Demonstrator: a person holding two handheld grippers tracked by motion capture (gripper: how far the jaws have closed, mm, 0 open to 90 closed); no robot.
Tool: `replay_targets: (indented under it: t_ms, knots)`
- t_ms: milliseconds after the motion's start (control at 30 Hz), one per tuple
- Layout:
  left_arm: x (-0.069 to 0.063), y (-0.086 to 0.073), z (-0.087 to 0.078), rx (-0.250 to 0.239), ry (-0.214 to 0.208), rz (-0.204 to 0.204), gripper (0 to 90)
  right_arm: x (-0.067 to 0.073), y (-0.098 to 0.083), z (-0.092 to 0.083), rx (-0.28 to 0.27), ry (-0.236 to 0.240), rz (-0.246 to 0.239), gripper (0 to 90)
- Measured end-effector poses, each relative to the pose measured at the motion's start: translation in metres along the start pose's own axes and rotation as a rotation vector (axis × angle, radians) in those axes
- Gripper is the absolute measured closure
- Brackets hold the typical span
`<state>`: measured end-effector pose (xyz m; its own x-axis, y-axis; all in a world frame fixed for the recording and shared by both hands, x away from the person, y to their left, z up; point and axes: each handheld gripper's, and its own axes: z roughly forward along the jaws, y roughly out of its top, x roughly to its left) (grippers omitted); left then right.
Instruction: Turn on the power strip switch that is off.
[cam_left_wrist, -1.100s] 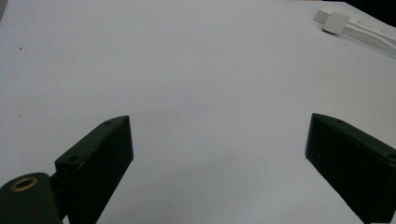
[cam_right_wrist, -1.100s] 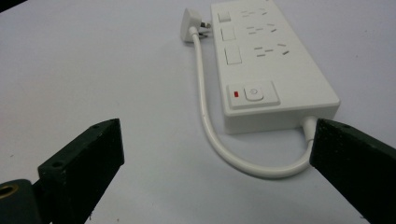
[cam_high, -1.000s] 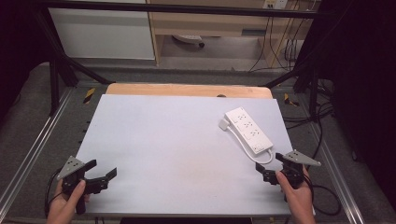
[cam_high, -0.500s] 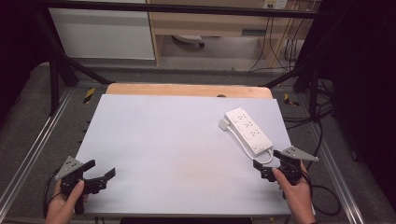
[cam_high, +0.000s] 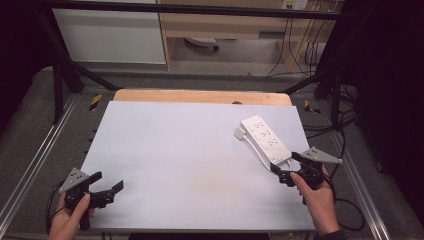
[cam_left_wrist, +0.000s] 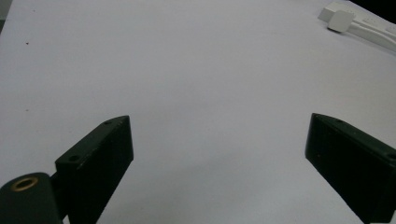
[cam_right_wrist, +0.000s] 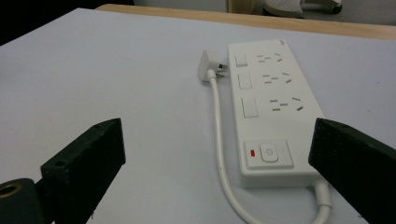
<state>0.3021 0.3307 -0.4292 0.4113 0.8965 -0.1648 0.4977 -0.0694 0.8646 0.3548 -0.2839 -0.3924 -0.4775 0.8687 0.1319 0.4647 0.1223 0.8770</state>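
A white power strip (cam_high: 265, 139) lies at an angle on the right side of the pale table (cam_high: 190, 165), its sockets and red-lit switch (cam_right_wrist: 268, 153) facing up. Its white plug (cam_right_wrist: 208, 65) rests beside the strip's far end, and the cord (cam_right_wrist: 218, 135) loops back along the strip's left side. My right gripper (cam_high: 284, 162) is open just short of the strip's near end; its jaws stand wide on either side of the switch end. My left gripper (cam_high: 107, 181) is open at the table's front left corner, over bare table, with nothing between its jaws.
A wooden board edge (cam_high: 200, 96) runs along the table's far side. Metal rails (cam_high: 30, 170) flank the table, and cables (cam_high: 345, 210) trail on the floor at the right. From the left gripper view the power strip (cam_left_wrist: 369, 28) is far off at top right.
My right gripper has crept forward and left toward the near end of the power strip. The left gripper has barely shifted.
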Motion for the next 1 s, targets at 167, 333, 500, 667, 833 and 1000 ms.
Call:
replay_targets:
  t_ms: [167, 333, 500, 667, 833, 1000]
  knots:
    - [0.0, 0.0, 0.0, 0.002, -0.004, 0.002, 7.7, 0.001, 0.017, 0.004, -0.007, 0.009, -0.02, 4.1]
    - [-0.001, 0.0, 0.001, 0.001, -0.007, 0.006, 7.7, 0.001, 0.031, 0.008, -0.012, 0.017, -0.037, 4.2]
    - [-0.001, 0.001, 0.004, -0.003, -0.01, 0.009, 7.7, -0.001, 0.043, 0.012, -0.017, 0.013, -0.042, 4.2]
    - [-0.004, 0.005, 0.01, -0.007, -0.011, 0.039, 7.8, -0.003, 0.053, 0.016, -0.015, 0.014, -0.044, 3.9]
    - [-0.003, 0.007, 0.015, 0.001, -0.017, 0.052, 7.8, -0.005, 0.058, 0.019, -0.012, 0.016, -0.037, 4.0]
    - [0.004, 0.006, 0.016, 0.0, -0.013, 0.044, 7.8, -0.005, 0.062, 0.022, -0.004, 0.008, -0.037, 4.1]
